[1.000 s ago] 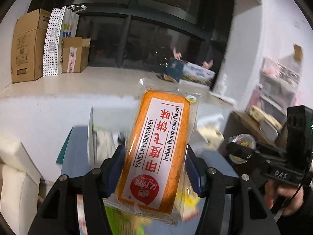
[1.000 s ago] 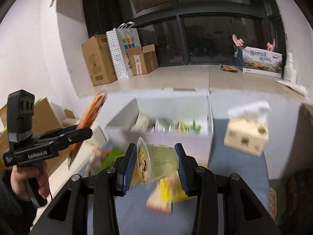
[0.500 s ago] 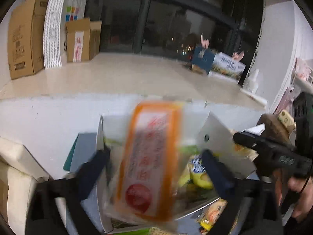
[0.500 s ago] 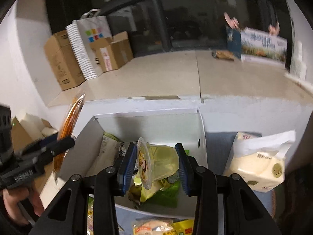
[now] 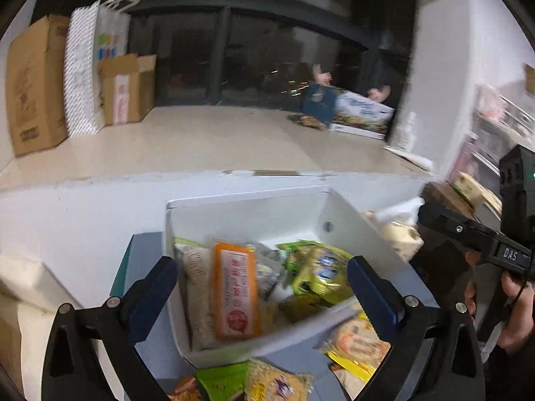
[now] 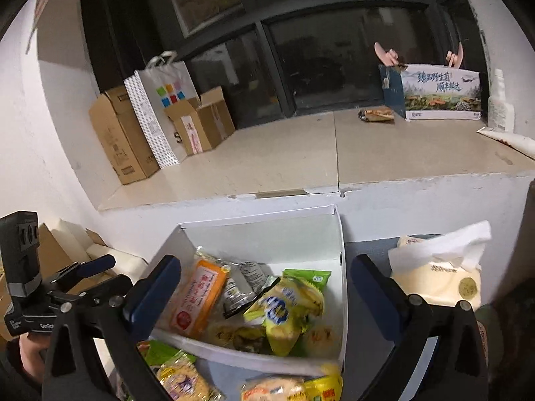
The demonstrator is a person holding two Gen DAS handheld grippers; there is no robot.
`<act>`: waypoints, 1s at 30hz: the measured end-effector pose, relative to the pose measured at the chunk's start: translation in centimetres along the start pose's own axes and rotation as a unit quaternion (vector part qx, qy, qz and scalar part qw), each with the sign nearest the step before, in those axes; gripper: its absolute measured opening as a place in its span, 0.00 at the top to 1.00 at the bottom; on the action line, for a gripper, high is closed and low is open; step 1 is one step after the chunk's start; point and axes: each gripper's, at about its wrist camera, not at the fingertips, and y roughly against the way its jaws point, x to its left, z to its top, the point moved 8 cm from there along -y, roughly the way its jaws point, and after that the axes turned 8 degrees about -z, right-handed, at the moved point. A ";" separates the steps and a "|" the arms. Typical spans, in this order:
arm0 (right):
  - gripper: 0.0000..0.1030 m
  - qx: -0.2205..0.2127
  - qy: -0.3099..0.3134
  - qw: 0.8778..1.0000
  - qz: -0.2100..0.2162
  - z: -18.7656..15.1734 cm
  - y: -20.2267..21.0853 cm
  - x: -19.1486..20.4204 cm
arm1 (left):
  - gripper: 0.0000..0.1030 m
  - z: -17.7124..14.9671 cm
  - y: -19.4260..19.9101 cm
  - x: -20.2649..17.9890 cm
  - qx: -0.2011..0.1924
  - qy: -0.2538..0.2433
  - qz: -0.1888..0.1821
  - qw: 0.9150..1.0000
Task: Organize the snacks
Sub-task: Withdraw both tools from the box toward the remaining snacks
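Snacks in box, both claws empty
Left gripper stands wide apart with nothing between its jaws; right gripper is opening, jaws likewise bare. The orange cake packet lies inside the white box among green and yellow snack packs; tissue pack sits just beside the box

wrist views, downward (perhaps close), sharing snack box

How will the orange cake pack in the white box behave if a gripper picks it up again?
The orange cake pack is a flat slab in loose clear wrap, so it probably stays fairly stiff, though the film may be slippery. It looks light for its size. Being cake, it could crush under a hard squeeze. It leans on other packets in the white box, so it may shift.
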 end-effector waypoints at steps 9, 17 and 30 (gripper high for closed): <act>0.00 -0.042 0.036 0.998 0.036 -5.7 9.2 1.9 | 0.00 -4.6 6.1 -7.0 -0.007 -0.099 -0.025 0.995; 0.00 -0.038 0.023 0.999 0.025 -14.7 14.6 0.9 | 0.00 -12.9 10.1 -7.6 -0.018 -0.036 -0.017 0.999; 0.00 0.047 0.041 0.998 -0.020 -23.5 12.0 -1.2 | 0.00 -21.5 13.0 -5.8 0.006 0.023 0.002 1.000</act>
